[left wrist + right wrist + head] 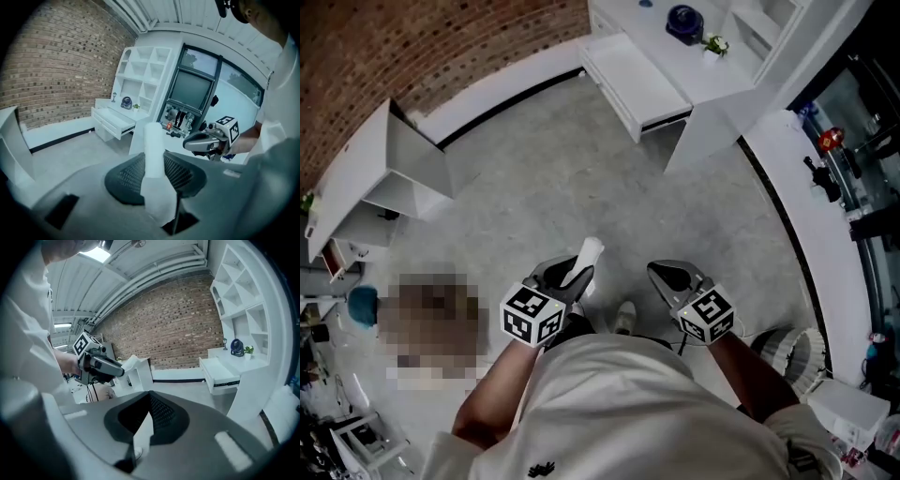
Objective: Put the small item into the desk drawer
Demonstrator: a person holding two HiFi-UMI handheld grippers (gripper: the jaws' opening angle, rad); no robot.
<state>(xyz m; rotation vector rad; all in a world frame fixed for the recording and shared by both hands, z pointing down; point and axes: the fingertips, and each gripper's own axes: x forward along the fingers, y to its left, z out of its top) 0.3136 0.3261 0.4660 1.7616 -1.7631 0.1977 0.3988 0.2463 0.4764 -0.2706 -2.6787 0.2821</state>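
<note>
So here's where we're at: our left gripper [570,279] has its jaws clamped on the small white item [588,253], a pale roll-ish thing that pokes up past the jaw tips and leans a bit toward the right gripper [667,275]; in the left gripper view it sits squarely between the two dark mesh pads [124,176], which press on it from both sides; the right gripper has its jaws closed together to a point with nothing between them, and the right gripper view agrees, pads meeting at the tip with only floor behind; we hold both grippers close in front of our body, side by side but apart, above the grey floor [572,178]; so the item is up in the air in the left gripper, well apart from the desk [675,61], which stands across the floor at the top of the head view; its drawer [633,82] is pulled out and open, plain white as far as we can tell; on the desk top there's a dark blue fan-like thing [684,21] with a little plant [715,43] just beside it; white shelving [145,70] rises above the desk; off to our left a white cabinet [356,178] stands near the brick wall [412,47].
</note>
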